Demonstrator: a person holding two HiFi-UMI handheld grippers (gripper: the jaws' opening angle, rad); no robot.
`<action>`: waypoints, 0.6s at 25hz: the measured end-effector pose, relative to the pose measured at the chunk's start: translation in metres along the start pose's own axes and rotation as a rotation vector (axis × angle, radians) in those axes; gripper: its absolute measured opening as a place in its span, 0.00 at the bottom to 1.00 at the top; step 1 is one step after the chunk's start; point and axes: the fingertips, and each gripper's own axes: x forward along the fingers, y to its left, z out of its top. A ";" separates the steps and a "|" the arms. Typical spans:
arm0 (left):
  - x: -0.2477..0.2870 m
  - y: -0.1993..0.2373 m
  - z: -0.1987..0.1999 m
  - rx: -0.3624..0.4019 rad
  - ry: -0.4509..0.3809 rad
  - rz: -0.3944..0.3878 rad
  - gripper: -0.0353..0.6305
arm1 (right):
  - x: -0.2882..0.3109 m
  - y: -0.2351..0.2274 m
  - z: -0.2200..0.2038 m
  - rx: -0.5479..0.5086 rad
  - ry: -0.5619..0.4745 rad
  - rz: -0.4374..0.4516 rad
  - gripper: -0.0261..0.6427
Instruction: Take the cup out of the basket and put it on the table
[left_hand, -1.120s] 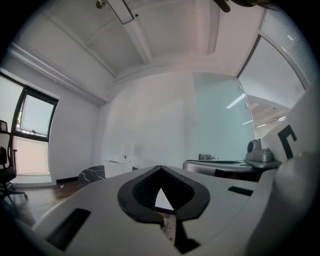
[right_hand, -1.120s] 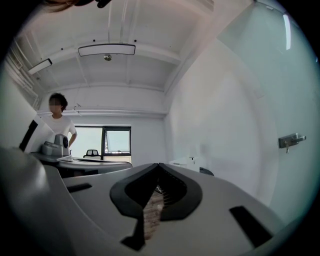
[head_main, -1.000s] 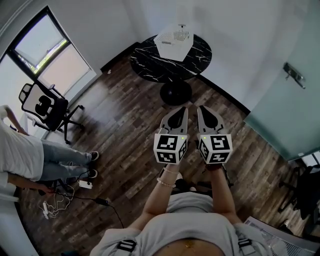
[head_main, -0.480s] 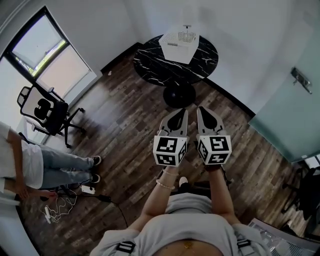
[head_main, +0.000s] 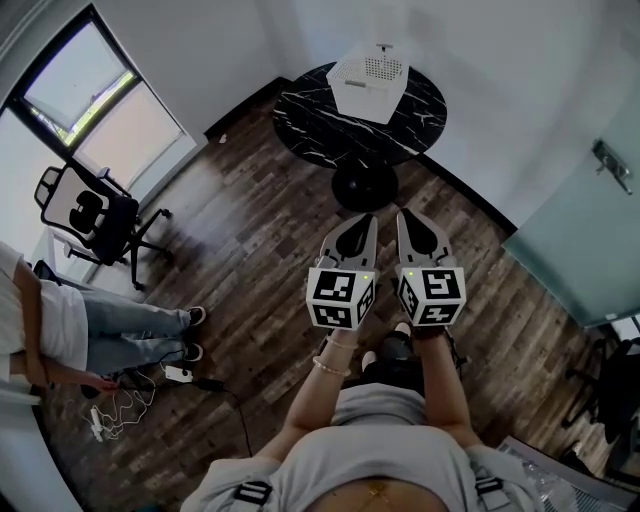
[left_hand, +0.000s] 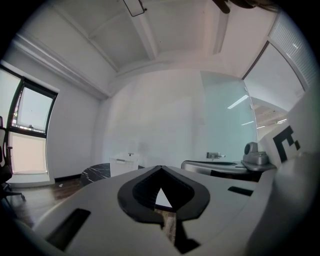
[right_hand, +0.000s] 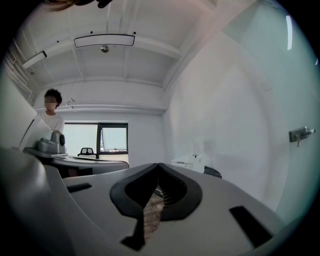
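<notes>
Standing on the wood floor (head_main: 250, 230), holding the left gripper (head_main: 363, 222) and the right gripper (head_main: 405, 216) side by side, just beside each other, at waist height. Pointing both toward the round black marbled tabletop (head_main: 310, 112) ahead, well apart from it. Pressing the left fingers (left_hand: 100, 210) together, tips meeting, grasping nothing; seeing only a small triangular gap behind the tips in the left gripper view. Clenching the right fingers (right_hand: 225, 200) the same way, tips touching, nothing between them, only floorboards showing through the slot in the right gripper view. Noting a white basket (head_main: 368, 82) sitting on the far part of the tabletop, upright. Not making out the cup in any view; basket's inside too small to tell. Noting an office chair (head_main: 90, 215) near the window (head_main: 95, 110) at left, another person (head_main: 60, 320) standing at the left edge, and a frosted glass door (head_main: 590, 240) at right
</notes>
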 end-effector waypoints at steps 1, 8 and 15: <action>0.002 0.002 0.000 -0.001 -0.001 0.003 0.06 | 0.003 0.000 0.000 -0.001 0.002 0.002 0.05; 0.030 0.017 0.004 -0.010 -0.001 0.017 0.06 | 0.035 -0.012 0.004 -0.008 0.008 0.025 0.05; 0.071 0.034 0.013 -0.016 -0.001 0.045 0.06 | 0.076 -0.032 0.010 -0.011 0.019 0.055 0.05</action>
